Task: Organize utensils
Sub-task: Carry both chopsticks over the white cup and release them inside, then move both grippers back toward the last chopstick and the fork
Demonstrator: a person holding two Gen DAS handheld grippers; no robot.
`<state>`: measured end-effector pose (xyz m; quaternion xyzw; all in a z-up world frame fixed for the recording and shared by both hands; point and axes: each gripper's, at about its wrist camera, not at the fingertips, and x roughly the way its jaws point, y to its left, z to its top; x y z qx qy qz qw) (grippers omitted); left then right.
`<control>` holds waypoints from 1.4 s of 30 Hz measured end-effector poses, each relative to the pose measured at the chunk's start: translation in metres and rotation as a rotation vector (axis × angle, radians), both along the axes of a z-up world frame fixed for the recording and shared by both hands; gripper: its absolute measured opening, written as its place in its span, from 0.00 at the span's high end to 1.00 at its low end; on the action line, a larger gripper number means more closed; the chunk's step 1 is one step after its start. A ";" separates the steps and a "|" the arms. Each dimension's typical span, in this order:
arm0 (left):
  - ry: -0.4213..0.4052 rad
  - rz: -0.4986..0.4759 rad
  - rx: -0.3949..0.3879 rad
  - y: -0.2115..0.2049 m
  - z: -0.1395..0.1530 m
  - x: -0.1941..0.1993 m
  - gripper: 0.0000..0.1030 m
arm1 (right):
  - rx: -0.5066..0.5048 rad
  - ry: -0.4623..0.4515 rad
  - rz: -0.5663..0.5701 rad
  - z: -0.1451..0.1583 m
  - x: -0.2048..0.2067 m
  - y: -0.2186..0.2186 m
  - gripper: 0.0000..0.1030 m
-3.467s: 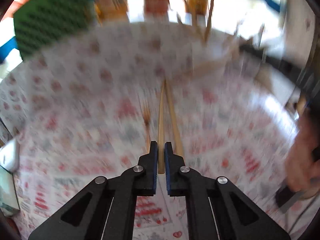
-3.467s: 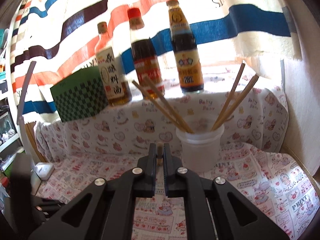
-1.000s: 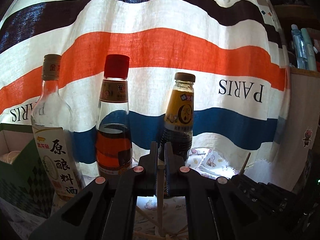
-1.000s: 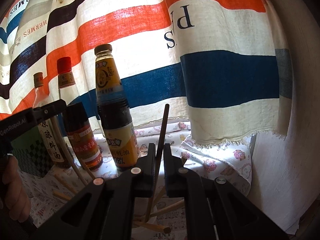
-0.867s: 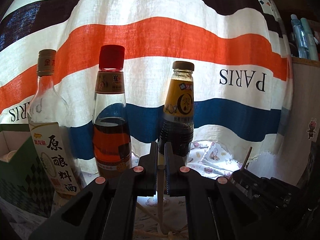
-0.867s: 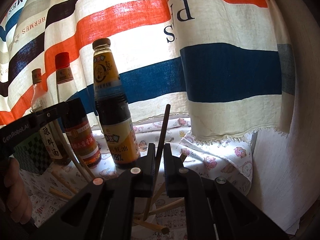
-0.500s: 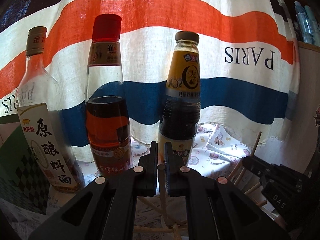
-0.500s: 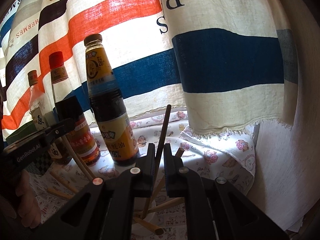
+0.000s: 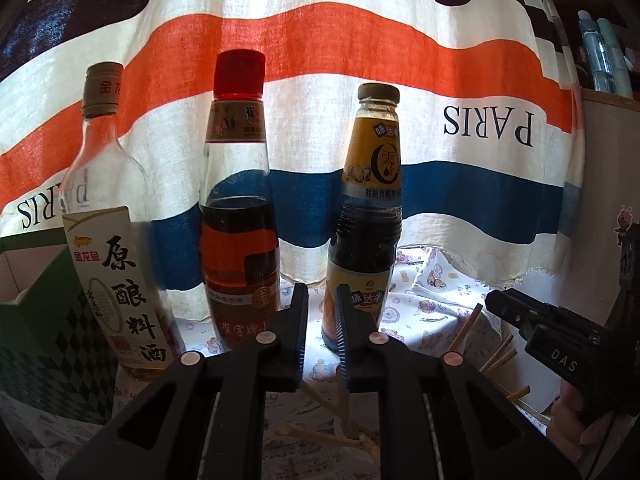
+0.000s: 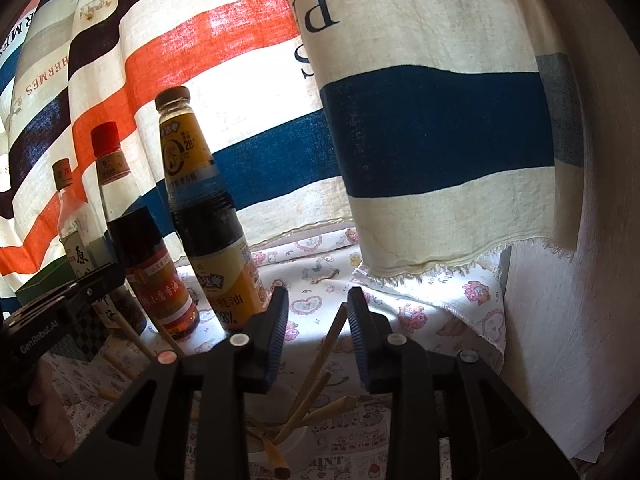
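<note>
My left gripper [image 9: 322, 294] is open and empty, above several wooden chopsticks [image 9: 320, 434] that lie low in the view. My right gripper [image 10: 318, 300] is open and empty, above a white plastic cup [image 10: 294, 446] that holds several chopsticks [image 10: 316, 364] leaning apart. One chopstick rises between the right gripper's jaws without being held. The right gripper also shows at the right of the left wrist view [image 9: 552, 336], with chopstick ends [image 9: 498, 354] below it. The left gripper body shows at the left of the right wrist view [image 10: 60, 316].
Three sauce bottles stand in a row at the back: a clear one [image 9: 108, 240], a red-capped one [image 9: 240, 220] and a dark one with a yellow label [image 9: 368, 220]. A green checkered box [image 9: 36, 340] stands left. A striped curtain [image 9: 320, 60] hangs behind; a wall [image 10: 580, 320] is right.
Both grippers have opened and let go of their chopsticks, which have dropped into the cup below. Both views have tilted slightly downward toward the bottles.
</note>
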<state>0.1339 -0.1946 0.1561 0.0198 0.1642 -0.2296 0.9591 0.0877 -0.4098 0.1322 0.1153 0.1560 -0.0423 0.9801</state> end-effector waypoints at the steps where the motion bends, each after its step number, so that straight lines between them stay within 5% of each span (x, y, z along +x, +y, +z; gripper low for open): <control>1: -0.010 0.003 0.002 0.003 0.003 -0.002 0.80 | 0.006 -0.005 0.003 0.002 -0.002 -0.001 0.69; 10: -0.087 0.056 -0.016 0.043 0.027 -0.027 0.48 | 0.011 -0.072 0.060 0.022 -0.023 0.010 0.62; 15: -0.121 0.120 -0.039 0.068 0.034 -0.047 0.20 | -0.011 -0.120 0.135 0.035 -0.039 0.032 0.57; 21: -0.274 0.274 0.030 0.095 0.047 -0.076 0.01 | -0.016 -0.134 0.145 0.038 -0.062 0.057 0.42; 24: -0.275 0.241 0.004 0.110 0.050 -0.095 0.01 | -0.014 -0.142 0.171 0.034 -0.079 0.067 0.18; 29: -0.254 0.258 0.045 0.118 0.031 -0.125 0.01 | -0.050 -0.130 0.211 0.018 -0.099 0.087 0.00; 35: -0.155 0.278 0.072 0.128 -0.014 -0.142 0.01 | -0.072 -0.072 0.184 -0.020 -0.100 0.100 0.00; 42: -0.081 0.341 -0.032 0.157 -0.050 -0.147 0.01 | -0.010 0.058 0.156 -0.063 -0.075 0.098 0.00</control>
